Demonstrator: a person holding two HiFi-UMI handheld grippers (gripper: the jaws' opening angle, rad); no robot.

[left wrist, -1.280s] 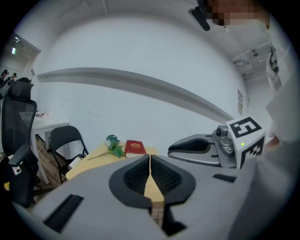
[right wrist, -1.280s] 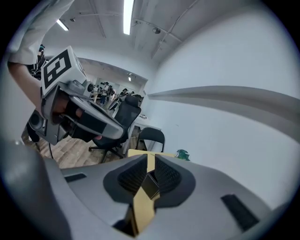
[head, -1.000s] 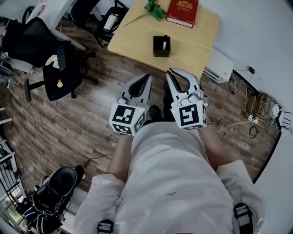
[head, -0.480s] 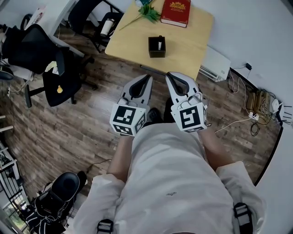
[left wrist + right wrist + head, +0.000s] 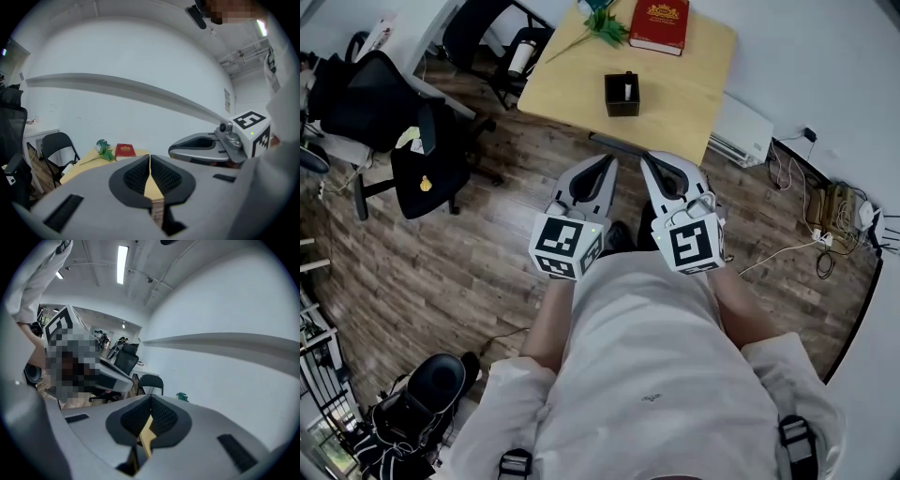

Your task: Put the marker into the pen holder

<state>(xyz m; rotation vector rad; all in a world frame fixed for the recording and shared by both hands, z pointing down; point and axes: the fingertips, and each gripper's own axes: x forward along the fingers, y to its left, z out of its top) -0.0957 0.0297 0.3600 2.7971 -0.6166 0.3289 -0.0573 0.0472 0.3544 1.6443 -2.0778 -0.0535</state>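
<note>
In the head view a black pen holder [image 5: 622, 95] stands on the light wooden table [image 5: 694, 89], and a white marker [image 5: 626, 91] stands upright inside it. Both grippers hang in front of my body over the wooden floor, short of the table's near edge. My left gripper [image 5: 610, 161] is shut with nothing in it. My right gripper [image 5: 646, 159] is also shut and empty. The left gripper view shows its jaws [image 5: 150, 158] meeting, with the right gripper [image 5: 199, 148] beside them. In the right gripper view the jaws [image 5: 150, 398] are pressed together on nothing.
A red book [image 5: 659, 23] and a green plant sprig [image 5: 605, 21] lie at the table's far side. Black office chairs [image 5: 427, 155] stand to the left. A white heater [image 5: 741, 131] and cables [image 5: 820, 220] line the wall at the right.
The table and pen holder have slid slightly up and left in the head view. Both grippers stay close together in front of me, shifted a little right.
</note>
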